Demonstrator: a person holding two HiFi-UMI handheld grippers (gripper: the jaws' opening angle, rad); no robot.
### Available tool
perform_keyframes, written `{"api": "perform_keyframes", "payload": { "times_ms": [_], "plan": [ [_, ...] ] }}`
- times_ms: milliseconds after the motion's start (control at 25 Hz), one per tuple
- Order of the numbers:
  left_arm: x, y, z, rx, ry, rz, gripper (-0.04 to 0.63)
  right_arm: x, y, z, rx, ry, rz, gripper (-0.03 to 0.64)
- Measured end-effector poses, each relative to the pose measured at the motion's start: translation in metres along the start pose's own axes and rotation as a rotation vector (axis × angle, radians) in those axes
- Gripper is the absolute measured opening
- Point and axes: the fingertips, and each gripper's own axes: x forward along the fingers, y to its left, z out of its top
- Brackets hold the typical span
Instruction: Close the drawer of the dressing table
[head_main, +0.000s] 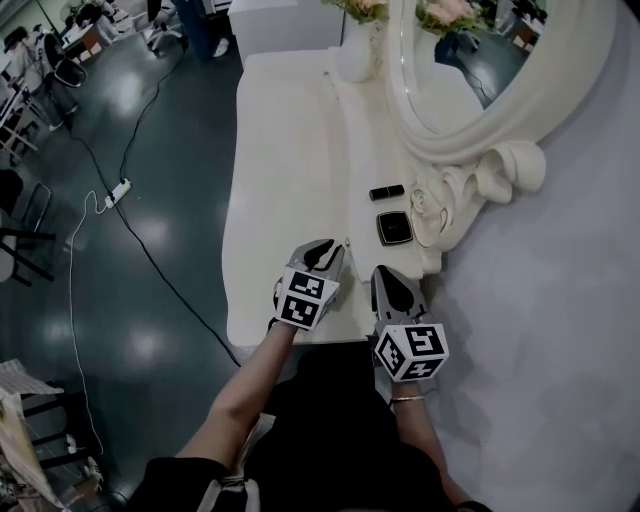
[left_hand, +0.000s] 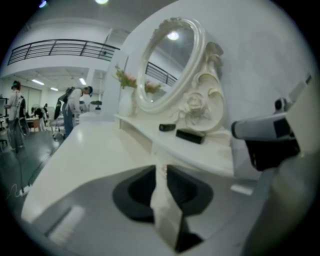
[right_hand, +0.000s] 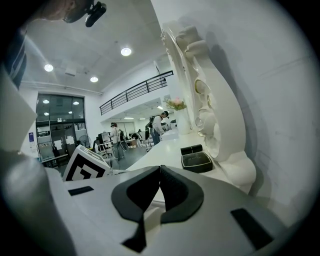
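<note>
The white dressing table (head_main: 280, 150) carries a raised shelf along an oval mirror (head_main: 470, 60). My left gripper (head_main: 332, 246) sits at the near end of that shelf's front (left_hand: 142, 142), where a small drawer front looks flush with it. In the left gripper view its jaws (left_hand: 161, 170) stand a little apart, with a small white knob seen in the gap; I cannot tell whether the pads touch it. My right gripper (head_main: 385, 272) hovers beside it at the table's near right corner, and its black pads (right_hand: 177, 192) meet at the tips with nothing between them.
A black tube (head_main: 386, 191) and a square black case (head_main: 394, 228) lie on the shelf by the mirror's carved base. A vase of flowers (head_main: 358, 40) stands at the far end. A cable and power strip (head_main: 118, 192) lie on the dark floor to the left.
</note>
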Motion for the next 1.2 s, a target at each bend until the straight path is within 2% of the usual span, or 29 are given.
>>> {"api": "perform_keyframes", "payload": {
  "times_ms": [240,520,1200],
  "plan": [
    [-0.025,0.008,0.010,-0.015,-0.037,0.031,0.051,-0.001,0.020,-0.001,-0.007,-0.005,0.030,0.005],
    [-0.059,0.017,0.024,0.023,-0.082,0.064,0.037,-0.003,0.040,0.000,-0.027,-0.012,0.054,0.005],
    [-0.135,0.031,0.021,0.028,-0.153,0.145,0.005,-0.016,0.064,-0.004,-0.059,-0.024,0.058,0.005]
  ]
}}
